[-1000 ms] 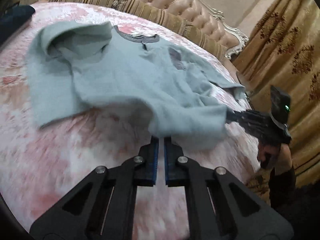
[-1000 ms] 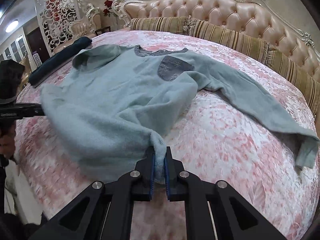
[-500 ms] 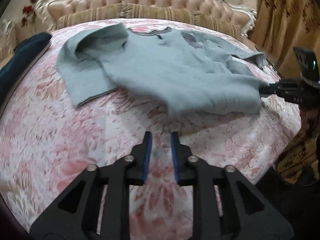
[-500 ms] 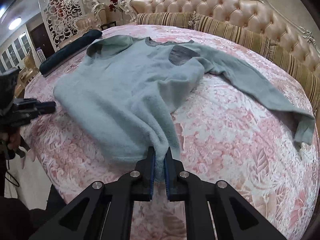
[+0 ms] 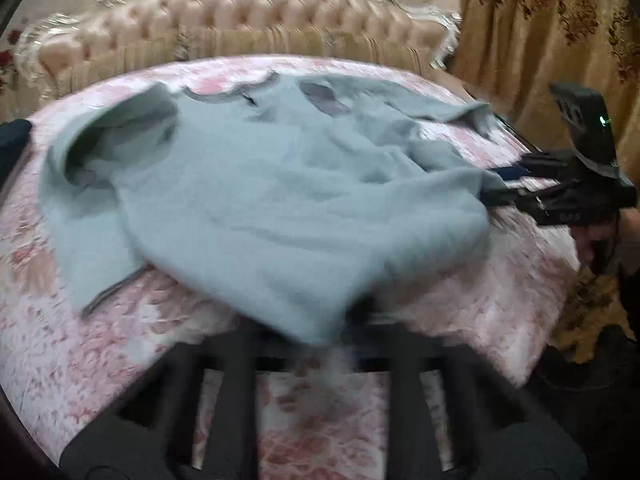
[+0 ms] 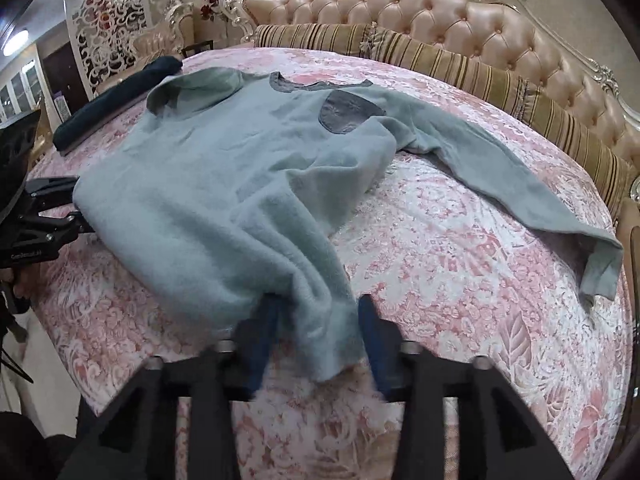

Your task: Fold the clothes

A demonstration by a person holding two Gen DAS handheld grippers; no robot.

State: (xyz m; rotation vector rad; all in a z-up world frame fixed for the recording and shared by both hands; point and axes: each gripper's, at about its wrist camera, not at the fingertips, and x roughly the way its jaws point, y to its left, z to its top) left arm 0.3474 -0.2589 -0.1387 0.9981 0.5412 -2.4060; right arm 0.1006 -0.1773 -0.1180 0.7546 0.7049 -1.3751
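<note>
tufted headboard [image 6: 460, 20], striped bolsters [image 6: 500, 80], gold curtains [image 5: 560, 32], pink bedspread [image 6: 460, 240]

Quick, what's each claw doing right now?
Left claw: closing on the fuzzy light-blue sweater hem.
Right claw: opening, hem between, not pressed.

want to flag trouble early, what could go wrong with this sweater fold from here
1. The right gripper is opening with the sweater hem still between its fingers; the corner could snag on a pad or fall bunched.
2. The left gripper is closing at the other hem corner in a blurred view; it may catch too little cloth.
3. The long sleeve trails toward the bed edge and could slide off.
</note>
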